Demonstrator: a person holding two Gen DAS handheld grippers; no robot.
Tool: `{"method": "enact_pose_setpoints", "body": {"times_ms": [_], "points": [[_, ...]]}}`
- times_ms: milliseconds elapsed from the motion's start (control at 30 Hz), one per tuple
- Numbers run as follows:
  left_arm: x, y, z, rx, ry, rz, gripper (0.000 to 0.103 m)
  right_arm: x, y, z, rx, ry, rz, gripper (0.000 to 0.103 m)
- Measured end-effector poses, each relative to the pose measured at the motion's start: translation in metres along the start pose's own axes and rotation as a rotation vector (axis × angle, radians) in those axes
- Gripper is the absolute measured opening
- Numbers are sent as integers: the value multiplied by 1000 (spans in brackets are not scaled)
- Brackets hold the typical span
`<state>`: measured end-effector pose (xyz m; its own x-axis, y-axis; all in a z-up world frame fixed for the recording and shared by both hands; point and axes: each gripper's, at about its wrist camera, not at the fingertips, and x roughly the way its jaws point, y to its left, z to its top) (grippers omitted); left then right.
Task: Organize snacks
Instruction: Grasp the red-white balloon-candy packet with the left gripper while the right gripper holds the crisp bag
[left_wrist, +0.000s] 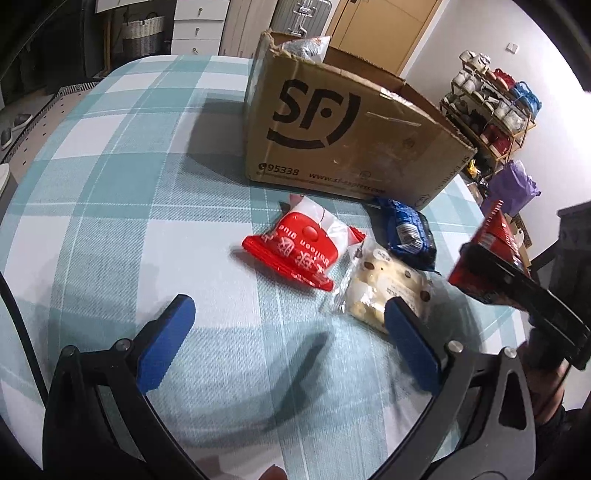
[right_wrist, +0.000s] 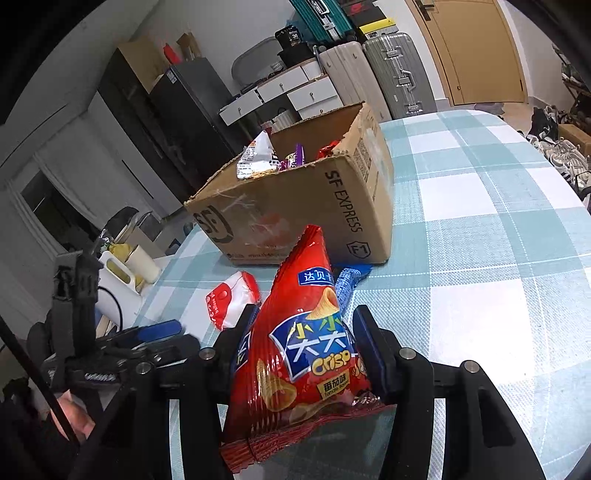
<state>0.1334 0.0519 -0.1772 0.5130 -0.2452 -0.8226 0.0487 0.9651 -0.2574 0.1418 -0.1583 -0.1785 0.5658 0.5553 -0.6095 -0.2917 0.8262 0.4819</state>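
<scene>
My right gripper (right_wrist: 304, 332) is shut on a red Crisp chip bag (right_wrist: 299, 354) and holds it above the table; the bag also shows at the right of the left wrist view (left_wrist: 487, 258). My left gripper (left_wrist: 288, 317) is open and empty, low over the cloth. Ahead of it lie a red-and-white packet (left_wrist: 299, 251), a pale snack packet (left_wrist: 380, 295) by its right finger, and a blue packet (left_wrist: 410, 232). The open SF cardboard box (left_wrist: 351, 136) stands behind them and holds several snacks (right_wrist: 273, 155).
The table has a teal-and-white checked cloth (left_wrist: 129, 184). A shelf of shoes (left_wrist: 491, 103) and a purple bag (left_wrist: 511, 184) stand to the right of the table. Suitcases (right_wrist: 391, 70) and white drawers (right_wrist: 295, 92) line the far wall.
</scene>
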Motion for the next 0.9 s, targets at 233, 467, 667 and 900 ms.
{"method": "enact_pose_setpoints", "body": {"times_ms": [233, 467, 667, 900], "points": [[20, -5, 16, 34, 13, 29, 102, -7, -5, -5, 16, -5, -7, 53], [35, -1, 37, 49, 3, 43, 102, -12, -13, -9, 45, -4, -26, 53], [45, -4, 47, 92, 7, 72, 102, -15, -13, -10, 46, -9, -35, 53], [52, -3, 54, 116, 0, 77, 101, -17, -11, -10, 43, -13, -38, 53]]}}
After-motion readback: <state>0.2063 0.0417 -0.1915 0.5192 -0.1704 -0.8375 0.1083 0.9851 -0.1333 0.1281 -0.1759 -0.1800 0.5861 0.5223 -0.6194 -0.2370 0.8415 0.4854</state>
